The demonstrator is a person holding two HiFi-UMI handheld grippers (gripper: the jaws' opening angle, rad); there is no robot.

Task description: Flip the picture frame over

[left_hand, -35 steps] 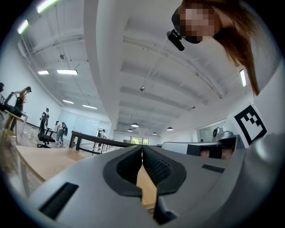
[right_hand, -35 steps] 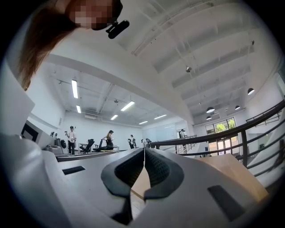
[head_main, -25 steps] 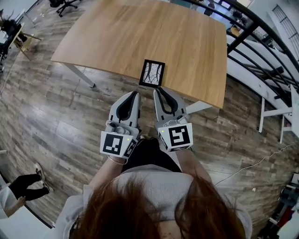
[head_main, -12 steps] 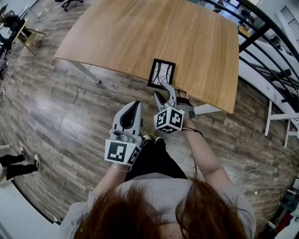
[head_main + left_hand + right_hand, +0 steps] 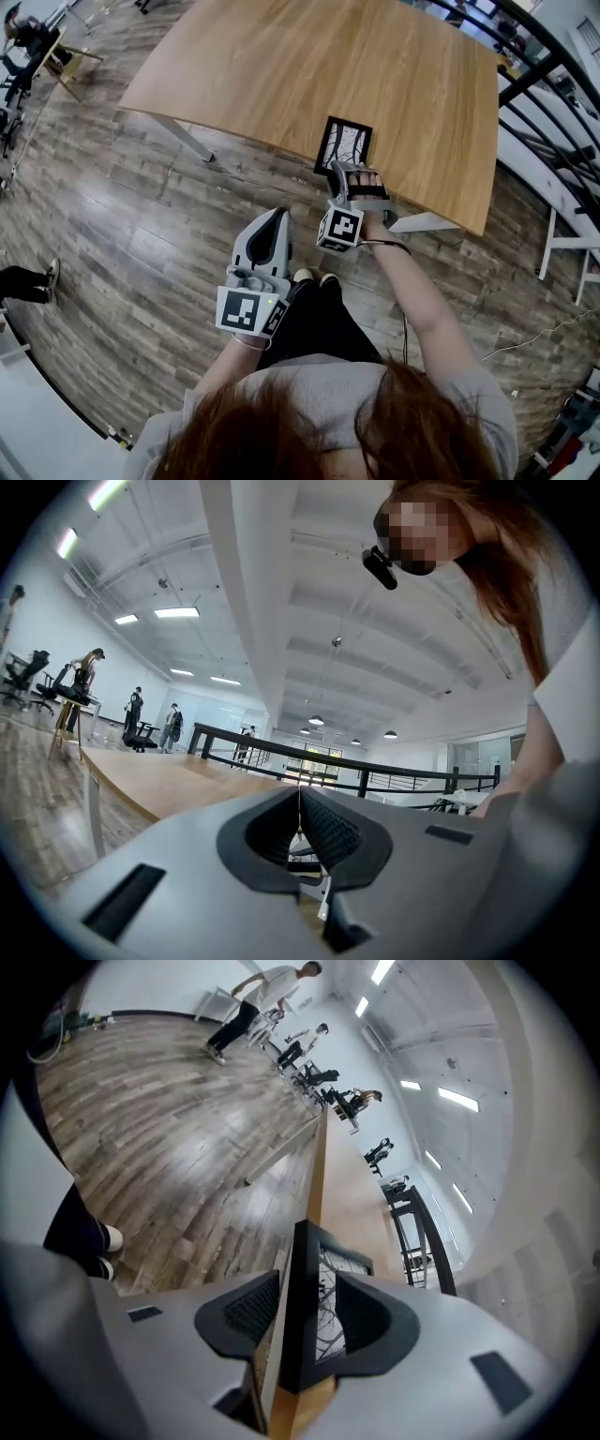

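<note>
A black picture frame (image 5: 345,145) with a branch drawing lies face up at the near edge of the wooden table (image 5: 309,66). My right gripper (image 5: 347,174) is rolled on its side at that edge. Its jaws have just opened and stand open. In the right gripper view the frame (image 5: 302,1269) and the table edge (image 5: 317,1162) sit between them, one jaw over the picture and the other below the tabletop, and no pad clearly presses. My left gripper (image 5: 278,216) hangs lower, over the floor in front of the table. Its pads (image 5: 323,832) meet with nothing between them.
A black railing (image 5: 548,70) runs along the table's right side. White table legs (image 5: 183,139) stand under the near edge. Someone's legs (image 5: 23,279) show at the left edge, and desks and chairs (image 5: 23,56) stand far left. The wood floor lies below me.
The right gripper rolled onto its side, dropped and reached forward to the frame's near edge, and its jaws opened around it. The left gripper sank a little.
</note>
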